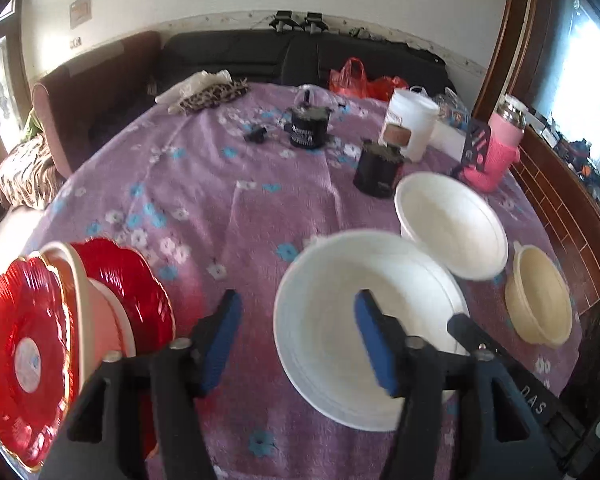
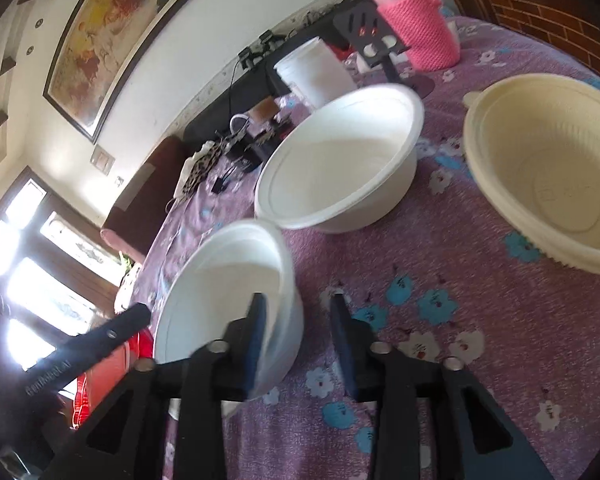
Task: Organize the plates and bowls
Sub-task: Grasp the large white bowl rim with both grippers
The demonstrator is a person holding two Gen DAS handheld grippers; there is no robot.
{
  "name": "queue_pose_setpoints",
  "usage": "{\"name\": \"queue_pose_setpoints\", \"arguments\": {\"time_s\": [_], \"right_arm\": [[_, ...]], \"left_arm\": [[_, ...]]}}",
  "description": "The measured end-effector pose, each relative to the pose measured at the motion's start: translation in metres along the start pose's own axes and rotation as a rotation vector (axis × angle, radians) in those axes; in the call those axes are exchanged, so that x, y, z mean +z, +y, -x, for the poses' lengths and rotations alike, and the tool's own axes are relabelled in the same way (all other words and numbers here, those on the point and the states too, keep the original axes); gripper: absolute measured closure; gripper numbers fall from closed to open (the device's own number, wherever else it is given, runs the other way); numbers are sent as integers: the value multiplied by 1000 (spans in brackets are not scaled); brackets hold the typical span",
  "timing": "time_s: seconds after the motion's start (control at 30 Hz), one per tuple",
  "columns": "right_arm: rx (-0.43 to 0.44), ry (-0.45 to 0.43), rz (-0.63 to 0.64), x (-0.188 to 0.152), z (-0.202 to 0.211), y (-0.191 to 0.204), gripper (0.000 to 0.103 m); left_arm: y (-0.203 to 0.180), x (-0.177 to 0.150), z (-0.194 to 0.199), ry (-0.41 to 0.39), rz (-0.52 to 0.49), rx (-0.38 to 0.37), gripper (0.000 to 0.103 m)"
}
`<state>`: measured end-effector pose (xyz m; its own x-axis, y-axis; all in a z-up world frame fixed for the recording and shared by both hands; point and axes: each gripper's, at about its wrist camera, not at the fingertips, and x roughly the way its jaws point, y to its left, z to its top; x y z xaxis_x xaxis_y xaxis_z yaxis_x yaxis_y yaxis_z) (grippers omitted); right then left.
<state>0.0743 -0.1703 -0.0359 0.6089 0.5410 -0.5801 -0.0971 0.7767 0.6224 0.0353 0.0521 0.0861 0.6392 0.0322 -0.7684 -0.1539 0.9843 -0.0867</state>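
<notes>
On the purple floral tablecloth (image 1: pixel 228 208), the near white bowl (image 1: pixel 340 320) sits beside the second white bowl (image 1: pixel 452 224), straddled by both wide-open grippers, left (image 1: pixel 298 344) and right (image 2: pixel 298 344).

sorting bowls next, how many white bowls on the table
2: near white bowl between the grippers, far white bowl just behind it. A cream bowl sits right; others may be hidden.

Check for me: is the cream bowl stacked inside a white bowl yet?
No, the cream bowl sits alone on the tablecloth, apart from the nearest white bowl.
</notes>
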Motion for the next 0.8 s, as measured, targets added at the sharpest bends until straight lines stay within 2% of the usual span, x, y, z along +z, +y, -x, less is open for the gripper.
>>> {"name": "queue_pose_setpoints", "arguments": {"time_s": [0.03,0.07,0.17,0.3,0.37,0.43,0.57,0.6,0.63,0.67,0.7,0.8], "right_arm": [[1,8,-5,0,-1,-1,59],[5,21,-9,0,-4,-1,59],[17,45,-7,-1,-9,1,59],[16,54,17,-2,-12,5,59],[19,67,16,-1,-16,5,59],[25,78,19,-2,-18,5,59],[31,87,40,-3,-22,9,59],[32,87,43,-3,-23,10,59],[33,88,45,-3,-23,10,59],[36,89,42,-3,-24,9,60],[38,89,38,-3,-24,8,60],[39,97,28,-3,-25,5,71]], "left_arm": [[0,3,0,-7,0,7,26],[0,5,-1,-11,1,18,25],[-2,12,-15,11,-15,49,25],[-1,12,-43,112,1,43,25],[-1,9,-50,135,7,33,25],[-2,6,-54,142,4,42,25],[-2,3,-58,157,5,13,27],[-2,2,-57,153,6,5,38],[-2,1,-55,153,4,-1,60],[-3,0,-55,162,-2,-8,71],[-3,-2,-55,172,-6,-14,79],[-4,-6,-50,147,-13,-4,86]]}}
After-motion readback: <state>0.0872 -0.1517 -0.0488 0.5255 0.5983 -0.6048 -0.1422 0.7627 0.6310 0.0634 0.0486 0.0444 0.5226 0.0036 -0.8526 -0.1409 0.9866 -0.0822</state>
